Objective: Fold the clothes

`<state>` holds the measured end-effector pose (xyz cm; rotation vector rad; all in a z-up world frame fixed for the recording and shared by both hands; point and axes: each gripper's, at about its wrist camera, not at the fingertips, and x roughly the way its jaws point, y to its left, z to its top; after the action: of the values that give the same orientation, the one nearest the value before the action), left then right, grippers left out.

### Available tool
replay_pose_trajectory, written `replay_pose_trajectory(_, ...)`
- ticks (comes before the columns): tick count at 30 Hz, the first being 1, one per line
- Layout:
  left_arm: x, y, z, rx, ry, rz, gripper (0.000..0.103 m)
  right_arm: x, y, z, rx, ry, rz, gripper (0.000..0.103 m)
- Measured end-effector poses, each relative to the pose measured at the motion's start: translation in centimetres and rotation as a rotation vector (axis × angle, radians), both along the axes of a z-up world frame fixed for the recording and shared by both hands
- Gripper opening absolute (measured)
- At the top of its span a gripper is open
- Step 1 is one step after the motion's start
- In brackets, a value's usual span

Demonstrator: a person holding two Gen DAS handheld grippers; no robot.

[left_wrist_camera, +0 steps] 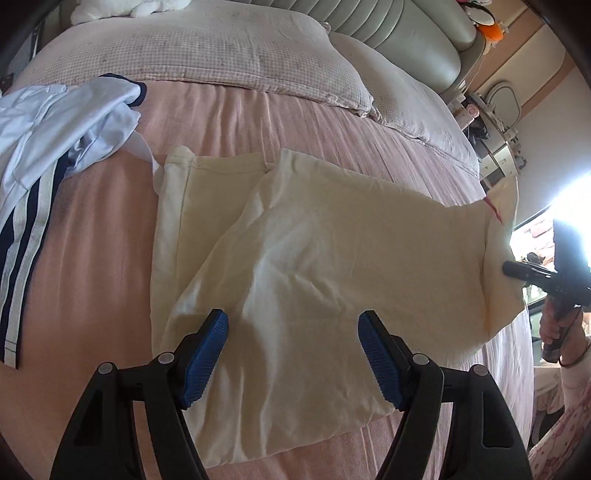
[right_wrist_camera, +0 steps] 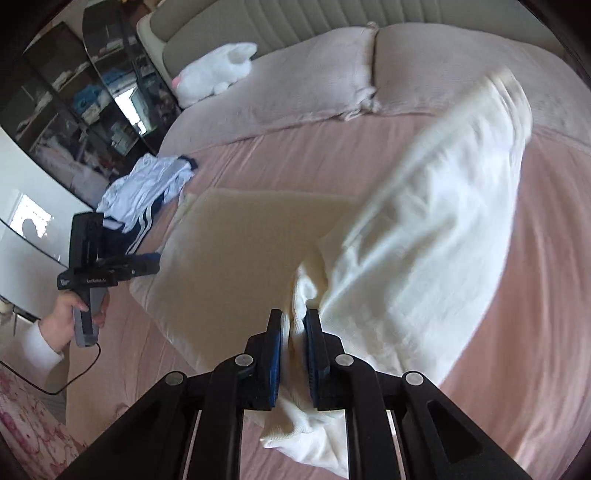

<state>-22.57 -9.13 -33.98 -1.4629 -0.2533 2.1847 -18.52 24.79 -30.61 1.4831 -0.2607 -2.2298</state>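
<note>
A: Where is the cream garment (left_wrist_camera: pixel 314 258) lying?

B: It lies on the pink bed sheet (left_wrist_camera: pixel 110 258), about in the middle of the bed, below the two pillows (left_wrist_camera: pixel 221 55). One part is spread flat on the sheet. Another part is lifted up from it and looks blurred in the right wrist view.

A: What does the left hand-held gripper (left_wrist_camera: pixel 293 354) do?

B: Its two blue pads (left_wrist_camera: pixel 207 354) stand wide apart, so it is released and grasps nothing. It hangs just over the near edge of the cream garment. I cannot tell if the pads touch the cloth.

A: And the right hand-held gripper (right_wrist_camera: pixel 294 354)?

B: It is clenched on the cream garment. A bunch of the white cloth is squeezed between its pads, and more cloth hangs down under them. From the left wrist view, this gripper is at the far right end of the garment, and there the cloth rises from the bed.

A: Is something else near the garment?

B: Yes. A white and navy garment (left_wrist_camera: pixel 55 147) with stripes lies crumpled on the sheet, to the left of the cream garment. The two are near each other, and I cannot tell if they touch. A white plush toy (right_wrist_camera: pixel 214 74) lies beyond the garment, beside the pillows, near the padded headboard (left_wrist_camera: pixel 388 29).

A: Do we see the person?

B: Only hands. The left hand (right_wrist_camera: pixel 70 321) holds the handle of its gripper, to the left of the cream garment, and it has a white sleeve (right_wrist_camera: pixel 33 343). The right hand (left_wrist_camera: pixel 561 325) holds the other handle.
</note>
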Motion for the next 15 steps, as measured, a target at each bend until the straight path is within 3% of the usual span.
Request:
replay_pose_trajectory(3,-0.1,1.5,0.3,0.036,0.009,-0.023,0.072,0.0,-4.5,-3.3,0.007,-0.067,0.1,0.013)
replay_pose_trajectory(6,0.4,4.3,1.3,0.108,0.047,-0.097,0.072,0.6,-4.5,-1.8,-0.096,-0.06,0.08,0.016)
replay_pose_trajectory(8,1.0,7.4,2.4,0.092,0.127,-0.192,0.072,0.6,-2.4,0.6,-0.192,0.006,-0.006,0.045)
replay_pose_trajectory(9,1.4,9.1,2.9,0.075,0.167,-0.248,0.072,0.7,-1.1,2.0,-0.191,0.077,-0.061,0.054)
replay_pose_trajectory(10,1.5,10.8,3.0,0.076,0.178,-0.301,0.072,0.9,0.0,3.1,-0.154,0.159,-0.114,0.068)
replay_pose_trajectory(11,1.4,12.5,2.9,0.078,0.166,-0.344,0.072,1.0,0.9,3.7,-0.095,0.225,-0.151,0.073)
replay_pose_trajectory(12,1.3,14.1,2.8,0.08,0.15,-0.387,0.072,0.8,1.4,3.7,-0.042,0.23,-0.159,0.073)
replay_pose_trajectory(15,1.9,18.3,3.6,0.049,0.223,-0.512,0.072,-0.4,2.8,3.3,0.078,0.221,-0.173,0.072)
